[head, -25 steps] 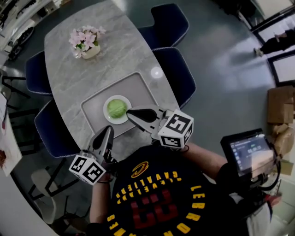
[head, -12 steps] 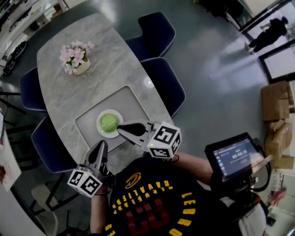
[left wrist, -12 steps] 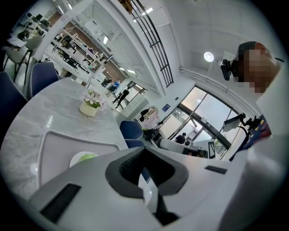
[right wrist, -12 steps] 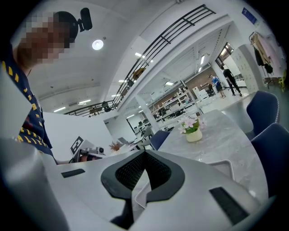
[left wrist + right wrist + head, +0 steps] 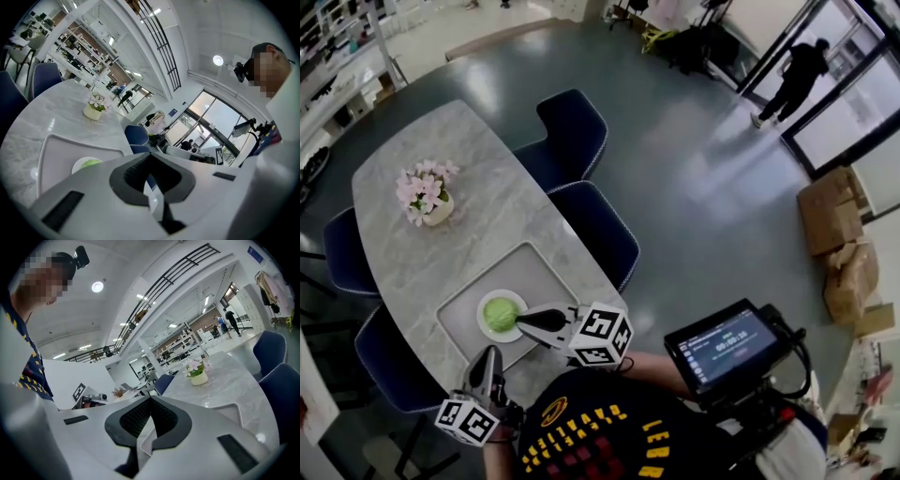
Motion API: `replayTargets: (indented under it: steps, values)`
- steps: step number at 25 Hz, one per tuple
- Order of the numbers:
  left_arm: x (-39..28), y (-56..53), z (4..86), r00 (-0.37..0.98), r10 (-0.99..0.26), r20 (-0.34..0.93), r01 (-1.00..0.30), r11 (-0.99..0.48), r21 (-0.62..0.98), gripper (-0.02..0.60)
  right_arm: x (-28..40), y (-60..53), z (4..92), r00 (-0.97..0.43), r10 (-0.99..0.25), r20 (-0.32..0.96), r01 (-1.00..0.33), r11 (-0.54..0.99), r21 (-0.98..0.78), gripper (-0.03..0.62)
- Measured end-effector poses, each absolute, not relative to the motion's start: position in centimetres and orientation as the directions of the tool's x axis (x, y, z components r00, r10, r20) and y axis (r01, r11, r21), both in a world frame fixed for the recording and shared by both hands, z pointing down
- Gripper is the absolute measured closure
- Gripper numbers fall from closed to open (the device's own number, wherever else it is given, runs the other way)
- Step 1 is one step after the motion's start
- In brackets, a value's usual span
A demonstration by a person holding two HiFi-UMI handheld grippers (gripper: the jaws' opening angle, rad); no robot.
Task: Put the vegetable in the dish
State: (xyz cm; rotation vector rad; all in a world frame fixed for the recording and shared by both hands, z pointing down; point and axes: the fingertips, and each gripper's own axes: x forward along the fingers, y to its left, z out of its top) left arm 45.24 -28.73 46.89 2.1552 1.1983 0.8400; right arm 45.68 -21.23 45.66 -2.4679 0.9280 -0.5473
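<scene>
A round green vegetable (image 5: 499, 313) lies in a white dish (image 5: 485, 325) on a grey tray (image 5: 534, 277), near the front edge of the marble table (image 5: 412, 234). My right gripper (image 5: 523, 321) is shut and holds nothing. Its tip sits at the dish's right rim, level with the vegetable. The left gripper (image 5: 490, 354) is also shut and holds nothing, just off the tray's front edge. In the left gripper view the vegetable (image 5: 89, 163) and dish show beyond the shut left gripper (image 5: 150, 153). The right gripper (image 5: 150, 398) view shows only a tray corner (image 5: 232, 408) past its jaws.
A pot of pink flowers (image 5: 427, 195) stands at the table's far end. Dark blue chairs (image 5: 591, 234) line both long sides. A screen rig (image 5: 727, 345) hangs at my right. Cardboard boxes (image 5: 839, 234) sit on the floor at the right, and a person (image 5: 787, 80) walks by the glass doors.
The head view has swung so the table sits lower left and more floor shows. Both grippers stay shut, the right tip still by the dish, and the vegetable stays in the dish.
</scene>
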Motion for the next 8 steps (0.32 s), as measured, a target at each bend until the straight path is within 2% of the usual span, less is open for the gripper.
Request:
replayTargets:
  steps: [4, 8]
  values:
    - [45.3, -27.9, 47.1, 0.391, 0.884, 0.254, 0.548, -0.446, 0.707, 0.581, 45.5, -20.4, 45.6, 0.705, -0.674, 0.22, -0.494, -0.689, -0.53, 0.589]
    - [42.9, -24.1, 44.7, 0.285, 0.933, 0.222, 0.557, -0.349, 0.753, 0.581, 42.4, -16.7, 42.7, 0.76, -0.584, 0.284, -0.399, -0.765, -0.505, 0.589]
